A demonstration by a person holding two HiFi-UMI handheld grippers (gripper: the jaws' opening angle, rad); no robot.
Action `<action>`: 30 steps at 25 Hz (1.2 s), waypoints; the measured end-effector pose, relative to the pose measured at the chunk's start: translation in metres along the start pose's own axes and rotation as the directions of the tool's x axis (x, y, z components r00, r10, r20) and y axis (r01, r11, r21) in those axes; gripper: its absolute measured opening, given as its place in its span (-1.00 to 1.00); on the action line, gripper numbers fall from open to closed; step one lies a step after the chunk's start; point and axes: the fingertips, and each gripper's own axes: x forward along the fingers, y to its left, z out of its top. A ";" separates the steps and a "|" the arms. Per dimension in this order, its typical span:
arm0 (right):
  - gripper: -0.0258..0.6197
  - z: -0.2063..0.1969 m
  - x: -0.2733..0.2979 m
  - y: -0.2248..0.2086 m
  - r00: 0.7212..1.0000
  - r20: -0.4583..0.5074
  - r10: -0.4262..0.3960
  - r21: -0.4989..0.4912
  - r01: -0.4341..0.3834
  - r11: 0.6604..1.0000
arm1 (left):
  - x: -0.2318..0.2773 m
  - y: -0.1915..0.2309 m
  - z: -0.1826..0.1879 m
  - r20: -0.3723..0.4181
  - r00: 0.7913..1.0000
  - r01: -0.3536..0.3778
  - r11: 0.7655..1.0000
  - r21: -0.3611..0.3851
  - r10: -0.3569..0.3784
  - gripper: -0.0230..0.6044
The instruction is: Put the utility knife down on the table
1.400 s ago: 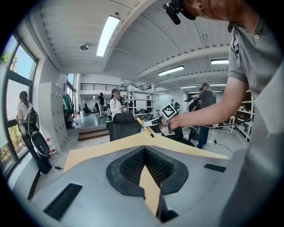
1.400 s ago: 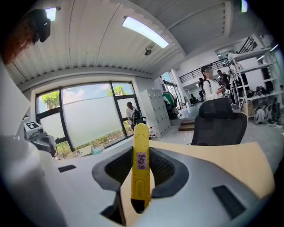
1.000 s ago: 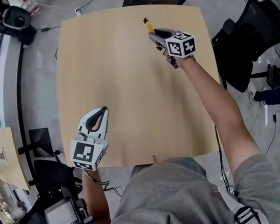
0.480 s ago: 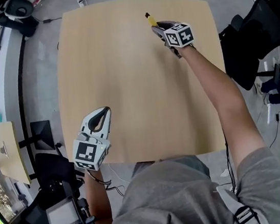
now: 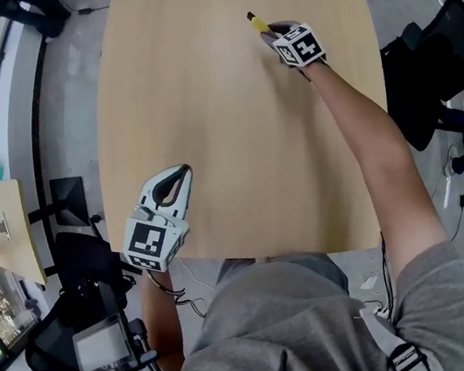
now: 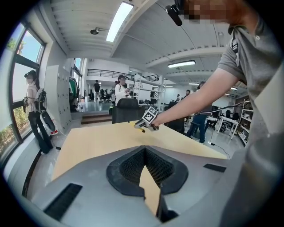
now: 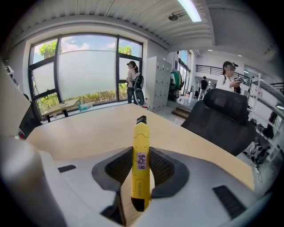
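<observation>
smooth wooden table; right gripper clamps slim yellow knife

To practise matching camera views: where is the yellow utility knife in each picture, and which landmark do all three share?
Head view: yellow plastic utility knife near the top, right of centre, poking from the right gripper.
Left gripper view: small, just above centre, in the right gripper across the table.
Right gripper view: dead centre, clamped between the jaws.
Shared landmark: the light wooden table.
</observation>
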 end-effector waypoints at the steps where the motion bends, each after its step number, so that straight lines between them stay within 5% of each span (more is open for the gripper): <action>1: -0.56 -0.006 0.011 -0.006 1.000 -0.014 0.004 -0.018 -0.004 1.000 | 0.010 0.002 -0.001 -0.008 1.000 0.000 1.000 -0.004 0.000 -0.92; 8: -0.56 -0.048 0.064 -0.019 0.981 -0.185 0.064 -0.150 -0.093 0.984 | 0.051 0.009 0.002 -0.058 0.998 -0.012 1.000 -0.018 0.011 -0.92; 15: -0.56 -0.055 0.073 -0.017 0.981 -0.192 0.018 -0.326 -0.081 0.942 | 0.068 0.012 -0.019 -0.058 0.998 0.010 1.000 -0.025 -0.012 -0.92; 30: -0.56 -0.073 0.079 0.003 0.958 -0.283 -0.038 -0.611 -0.150 0.778 | 0.069 0.006 -0.019 -0.063 0.998 0.026 0.999 -0.032 -0.028 -0.92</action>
